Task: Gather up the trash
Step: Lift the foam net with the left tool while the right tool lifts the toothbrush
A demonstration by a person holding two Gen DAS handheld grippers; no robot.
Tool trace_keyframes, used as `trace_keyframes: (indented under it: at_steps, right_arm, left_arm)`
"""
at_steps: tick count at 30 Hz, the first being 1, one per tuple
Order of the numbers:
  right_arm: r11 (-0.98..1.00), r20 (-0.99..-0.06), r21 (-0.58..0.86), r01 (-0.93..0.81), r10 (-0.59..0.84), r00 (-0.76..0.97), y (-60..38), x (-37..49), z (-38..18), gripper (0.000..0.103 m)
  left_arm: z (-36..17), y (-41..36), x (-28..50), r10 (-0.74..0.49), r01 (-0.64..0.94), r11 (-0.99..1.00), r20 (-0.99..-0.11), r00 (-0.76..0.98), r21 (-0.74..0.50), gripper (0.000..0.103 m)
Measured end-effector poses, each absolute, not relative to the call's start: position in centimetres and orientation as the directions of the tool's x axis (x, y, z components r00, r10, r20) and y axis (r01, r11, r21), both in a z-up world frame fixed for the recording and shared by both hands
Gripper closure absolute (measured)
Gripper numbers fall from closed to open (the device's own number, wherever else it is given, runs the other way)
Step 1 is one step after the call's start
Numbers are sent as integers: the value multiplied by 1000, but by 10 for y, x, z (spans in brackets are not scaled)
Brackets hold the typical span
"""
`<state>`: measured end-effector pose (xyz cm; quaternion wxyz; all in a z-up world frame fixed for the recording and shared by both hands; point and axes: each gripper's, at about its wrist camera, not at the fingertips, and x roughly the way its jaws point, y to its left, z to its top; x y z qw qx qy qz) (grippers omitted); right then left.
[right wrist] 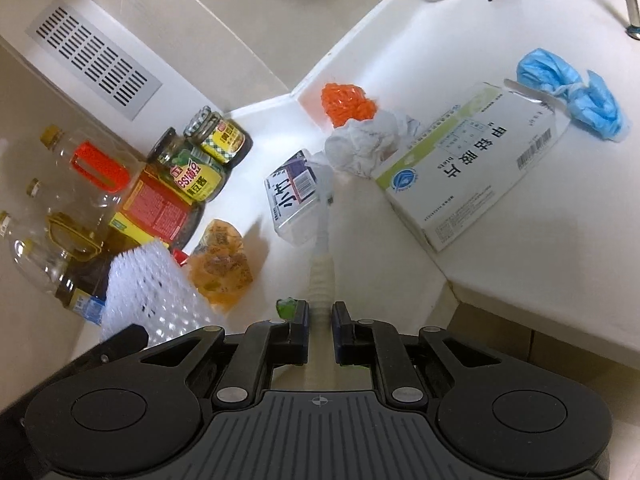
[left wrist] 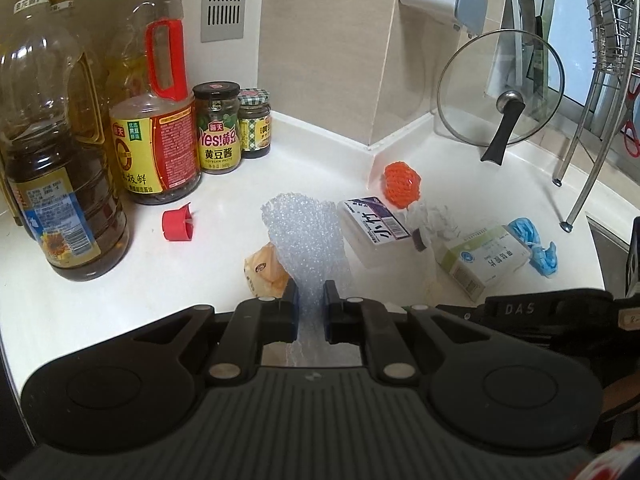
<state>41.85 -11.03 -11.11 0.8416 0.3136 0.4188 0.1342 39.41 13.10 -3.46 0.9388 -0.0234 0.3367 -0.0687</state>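
My left gripper (left wrist: 311, 300) is shut on a strip of clear bubble wrap (left wrist: 304, 240) that stands up over the white counter (left wrist: 224, 200). In the right wrist view the bubble wrap (right wrist: 152, 280) shows at lower left. My right gripper (right wrist: 320, 316) is shut on a white ribbed tube like a bendy straw (right wrist: 321, 272); its far end reaches a labelled plastic box (right wrist: 296, 196). Loose on the counter lie an orange snack wrapper (right wrist: 220, 268), an orange net (right wrist: 348, 100), crumpled tissue (right wrist: 364, 144), a medicine box (right wrist: 472, 164), a blue glove (right wrist: 568, 92) and a red cap (left wrist: 178, 224).
Oil bottles (left wrist: 52, 168) and sauce jars (left wrist: 218, 128) crowd the left back corner. A glass pan lid (left wrist: 500, 88) leans on the wall at right, beside a wire dish rack (left wrist: 612, 60). The counter's front edge (right wrist: 452, 292) drops off at lower right.
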Motion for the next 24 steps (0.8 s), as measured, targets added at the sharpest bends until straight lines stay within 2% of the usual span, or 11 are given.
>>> trace_keyframes:
  at_steps: [16,24]
  right_arm:
    - [817,-713,564,117,410,569,-90,446,-111,83]
    - [912,-785,408,48,323,529,-62,461,-100,80]
  left_arm:
    - [-43,131,407,-147,118,989,-648,748,-89,93]
    - [-44,132,409,-146,115,989,-649,746,-91,93]
